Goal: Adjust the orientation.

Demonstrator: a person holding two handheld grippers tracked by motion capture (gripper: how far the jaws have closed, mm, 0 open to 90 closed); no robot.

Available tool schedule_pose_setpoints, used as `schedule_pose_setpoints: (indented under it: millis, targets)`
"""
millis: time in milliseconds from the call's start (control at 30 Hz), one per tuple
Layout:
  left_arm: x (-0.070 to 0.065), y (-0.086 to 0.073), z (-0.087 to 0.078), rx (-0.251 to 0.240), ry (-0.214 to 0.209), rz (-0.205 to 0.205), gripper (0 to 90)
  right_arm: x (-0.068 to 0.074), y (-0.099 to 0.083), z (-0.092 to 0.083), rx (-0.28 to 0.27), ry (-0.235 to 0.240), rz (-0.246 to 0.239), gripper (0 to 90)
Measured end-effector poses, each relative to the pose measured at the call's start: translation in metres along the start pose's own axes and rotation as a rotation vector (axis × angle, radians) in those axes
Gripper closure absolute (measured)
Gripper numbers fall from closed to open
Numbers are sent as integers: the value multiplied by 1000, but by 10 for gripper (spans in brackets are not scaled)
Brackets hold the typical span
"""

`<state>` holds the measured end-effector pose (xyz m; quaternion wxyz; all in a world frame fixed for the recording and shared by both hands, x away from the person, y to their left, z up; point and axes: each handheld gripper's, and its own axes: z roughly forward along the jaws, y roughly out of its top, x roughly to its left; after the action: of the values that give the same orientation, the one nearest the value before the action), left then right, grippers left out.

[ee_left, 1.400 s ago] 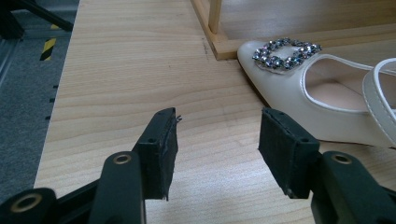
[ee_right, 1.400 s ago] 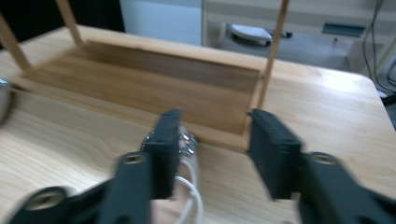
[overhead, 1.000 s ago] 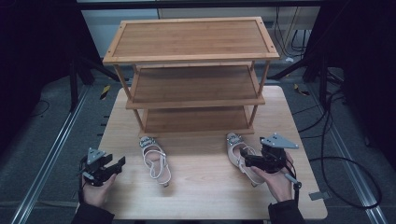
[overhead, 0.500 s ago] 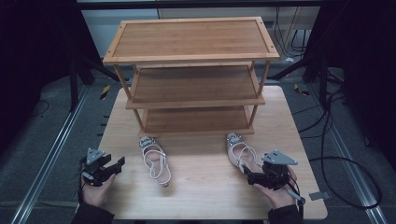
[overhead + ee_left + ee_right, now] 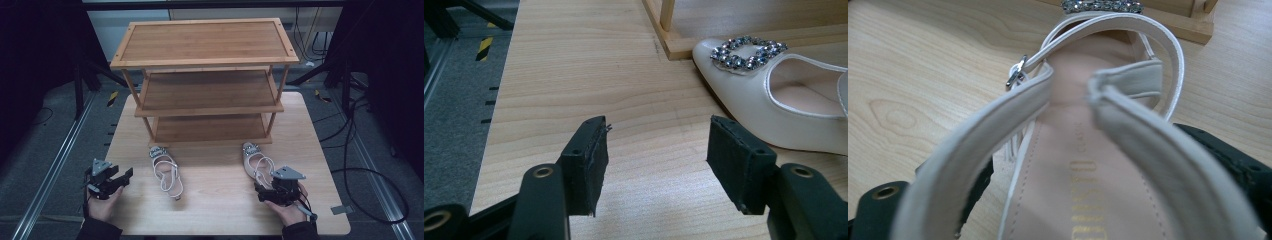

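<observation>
The left claw point(image 5: 122, 176) hovers spread wide and empty at the worktop's point(image 5: 215, 210) near left edge, bare wood ahead of it, the left shoe point(image 5: 166, 172) just to its right. The right claw point(image 5: 261, 190) straddles the heel of the right shoe point(image 5: 255, 160) near the front edge; whether it pinches cannot be told. Gold insole lettering is blurred. The wooden rack point(image 5: 205, 80) stands far.

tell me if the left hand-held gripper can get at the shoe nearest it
Probably yes: the left hand-held gripper is open, and just bare table lies between it and the left shoe, which lies flat in front of the shelf.
</observation>
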<state>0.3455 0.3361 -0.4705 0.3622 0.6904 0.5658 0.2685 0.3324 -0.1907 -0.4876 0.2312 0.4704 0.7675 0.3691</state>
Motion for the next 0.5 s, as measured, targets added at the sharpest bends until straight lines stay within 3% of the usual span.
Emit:
schedule_pose_setpoints:
  millis: [167,300,500]
  targets:
    - [2,0,1,-1,-5,-5,404,-5,-1,6,9,-10,5,139]
    - [3,-1,1,-3,-5,-12,406,-4,0,10,9,34,10,220]
    - [1,0,2,-1,-8,-3,408,-2,0,12,16,39,16,272]
